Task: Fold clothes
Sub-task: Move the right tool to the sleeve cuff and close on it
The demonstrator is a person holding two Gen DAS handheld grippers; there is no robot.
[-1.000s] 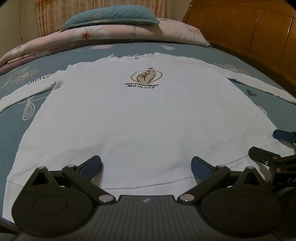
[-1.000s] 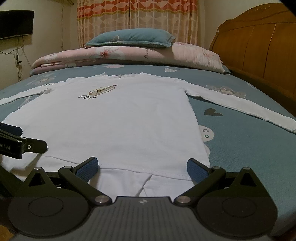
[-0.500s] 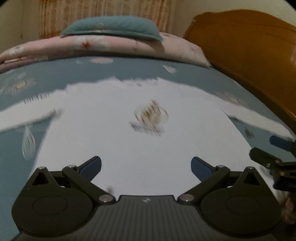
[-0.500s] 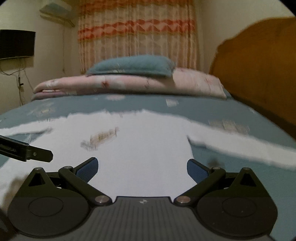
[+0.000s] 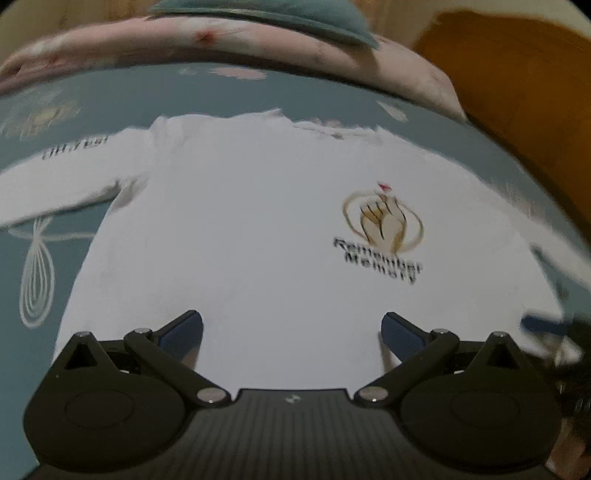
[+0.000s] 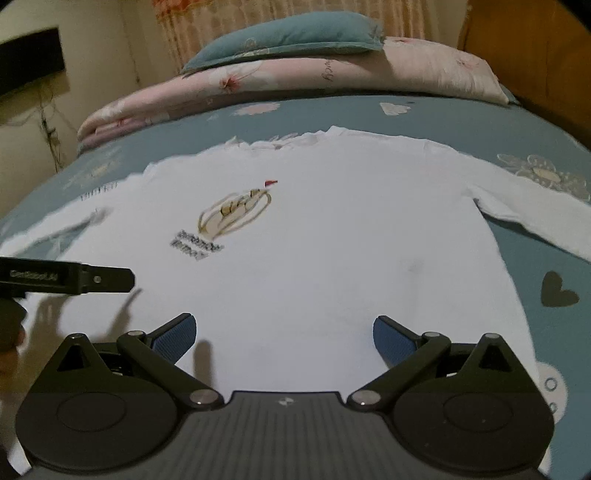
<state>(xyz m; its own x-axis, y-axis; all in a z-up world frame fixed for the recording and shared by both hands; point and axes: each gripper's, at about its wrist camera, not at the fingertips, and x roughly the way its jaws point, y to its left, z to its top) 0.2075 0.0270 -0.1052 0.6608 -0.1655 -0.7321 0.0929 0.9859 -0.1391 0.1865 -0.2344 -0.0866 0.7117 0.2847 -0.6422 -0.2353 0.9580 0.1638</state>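
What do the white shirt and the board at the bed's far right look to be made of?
White shirt: soft knit fabric, probably cotton, matte; it lies limp and flat with a printed logo. Headboard: looks like varnished wood, orange-brown with a slight sheen; the blur hides any grain.

One white shirt (image 6: 332, 240) lies on the bed (image 6: 535, 122), with two long sleeves: one to the left (image 5: 55, 184) and one to the right (image 6: 535, 210); it carries one printed emblem (image 5: 382, 225) and two lines of words beneath it. There are two tongs: the left tongs (image 5: 291, 332) and the right tongs (image 6: 284, 332), each with two blue pads, spread apart. One teal pillow (image 6: 288, 37) sits on one pink folded quilt (image 6: 332, 77); one wooden headboard (image 5: 517, 92); one curtain (image 6: 277, 14); one dark screen (image 6: 29, 55) on the wall; one dark heart (image 6: 557, 290) printed on the sheet.
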